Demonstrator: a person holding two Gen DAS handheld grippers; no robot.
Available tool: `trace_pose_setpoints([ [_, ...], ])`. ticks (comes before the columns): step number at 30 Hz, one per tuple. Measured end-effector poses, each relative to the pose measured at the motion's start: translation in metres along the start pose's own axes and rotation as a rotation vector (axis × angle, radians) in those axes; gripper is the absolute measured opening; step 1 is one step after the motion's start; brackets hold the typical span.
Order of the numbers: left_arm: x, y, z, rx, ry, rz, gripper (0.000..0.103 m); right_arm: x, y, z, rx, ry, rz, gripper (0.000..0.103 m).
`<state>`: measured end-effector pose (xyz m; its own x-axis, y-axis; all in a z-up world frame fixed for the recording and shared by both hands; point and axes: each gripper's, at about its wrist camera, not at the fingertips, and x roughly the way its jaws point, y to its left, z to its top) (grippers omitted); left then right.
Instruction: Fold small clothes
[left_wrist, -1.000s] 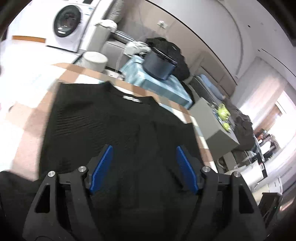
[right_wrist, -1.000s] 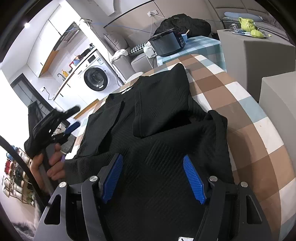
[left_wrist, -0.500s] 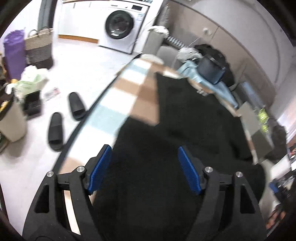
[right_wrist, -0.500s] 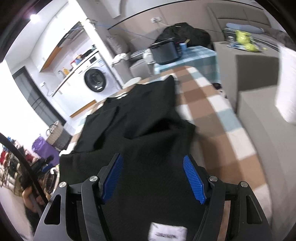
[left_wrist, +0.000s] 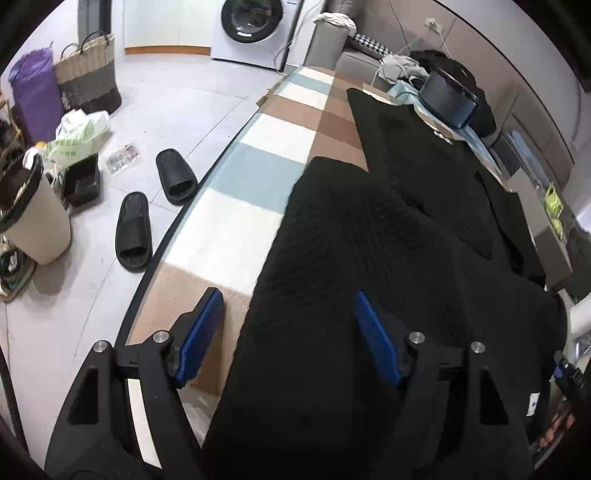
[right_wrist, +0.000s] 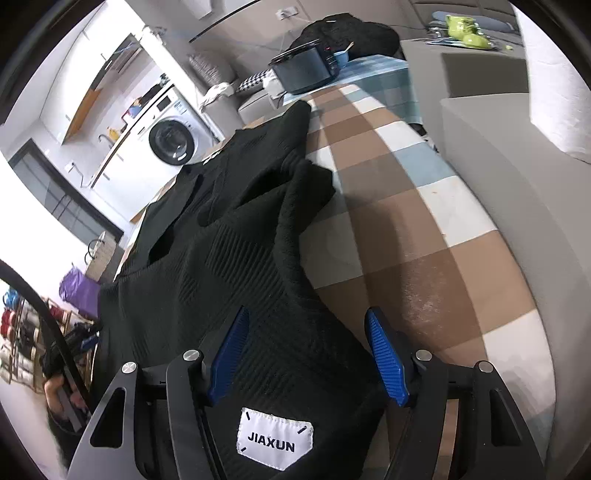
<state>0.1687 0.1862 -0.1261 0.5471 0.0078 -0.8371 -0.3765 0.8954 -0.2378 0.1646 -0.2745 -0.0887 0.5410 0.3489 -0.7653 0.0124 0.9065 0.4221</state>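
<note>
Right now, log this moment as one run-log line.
garment: black knit top on checked table | left hand-held gripper: open over left hem | right hand-held gripper: closing, hem between pads

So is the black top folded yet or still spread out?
Partly folded: the black top has its sleeves turned in over the body, the rest long on the checked table.

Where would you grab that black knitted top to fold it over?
Probably at the near hem of the black top, one gripper per corner, coming down from above. The near hem with the white label lies between the right gripper's closing jaws; the left gripper straddles the top's left edge on the checked tablecloth.
</note>
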Motion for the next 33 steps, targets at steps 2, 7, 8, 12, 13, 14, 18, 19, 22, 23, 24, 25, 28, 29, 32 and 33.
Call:
trace_pose_setpoints([
  [2, 0.005, -0.008, 0.004, 0.015, -0.004, -0.006, 0.063, 0.004, 0.000, 0.001, -0.008, 0.008, -0.006, 0.067],
  [7, 0.012, -0.014, 0.013, -0.005, -0.008, -0.050, 0.007, 0.015, 0.004, 0.007, -0.031, 0.024, 0.003, 0.029],
  [8, 0.011, -0.012, 0.013, -0.020, -0.020, -0.061, 0.005, 0.015, 0.007, 0.008, -0.042, 0.016, 0.021, 0.022],
  [12, -0.013, -0.015, 0.010, -0.002, -0.118, -0.071, 0.004, 0.002, 0.016, 0.012, -0.069, -0.084, 0.074, 0.005],
  [13, -0.020, -0.015, 0.008, 0.001, -0.134, -0.075, 0.004, -0.004, 0.015, 0.014, -0.065, -0.118, 0.080, 0.004],
  [14, -0.028, -0.015, 0.006, 0.007, -0.156, -0.077, 0.004, -0.010, 0.014, 0.015, -0.057, -0.147, 0.089, 0.004],
  [18, -0.065, -0.018, -0.008, 0.024, -0.229, -0.095, 0.004, -0.038, -0.001, 0.012, -0.002, -0.252, 0.171, 0.004],
  [19, -0.075, -0.018, -0.015, 0.029, -0.248, -0.094, 0.004, -0.043, -0.003, 0.011, 0.005, -0.264, 0.192, 0.004],
  [22, -0.100, -0.015, -0.032, 0.019, -0.287, -0.105, 0.004, -0.062, -0.010, 0.002, 0.013, -0.299, 0.241, 0.004],
  [23, -0.106, -0.012, -0.037, 0.011, -0.296, -0.109, 0.004, -0.066, -0.011, 0.000, 0.016, -0.308, 0.251, 0.004],
  [24, -0.113, -0.009, -0.043, 0.003, -0.303, -0.111, 0.004, -0.071, -0.012, -0.003, 0.016, -0.317, 0.269, 0.004],
  [25, -0.120, -0.005, -0.048, -0.008, -0.314, -0.112, 0.004, -0.078, -0.013, -0.006, 0.011, -0.333, 0.296, 0.004],
  [28, -0.133, 0.001, -0.056, -0.025, -0.327, -0.116, 0.004, -0.094, -0.009, -0.012, -0.013, -0.351, 0.305, 0.004],
  [29, -0.135, 0.003, -0.055, -0.027, -0.328, -0.118, 0.004, -0.098, -0.008, -0.012, -0.018, -0.356, 0.307, 0.004],
  [32, -0.136, 0.004, -0.047, -0.026, -0.326, -0.124, 0.004, -0.103, -0.005, -0.006, -0.024, -0.353, 0.298, 0.004],
  [33, -0.133, 0.003, -0.041, -0.020, -0.323, -0.122, 0.004, -0.102, -0.004, -0.003, -0.024, -0.350, 0.290, 0.004],
])
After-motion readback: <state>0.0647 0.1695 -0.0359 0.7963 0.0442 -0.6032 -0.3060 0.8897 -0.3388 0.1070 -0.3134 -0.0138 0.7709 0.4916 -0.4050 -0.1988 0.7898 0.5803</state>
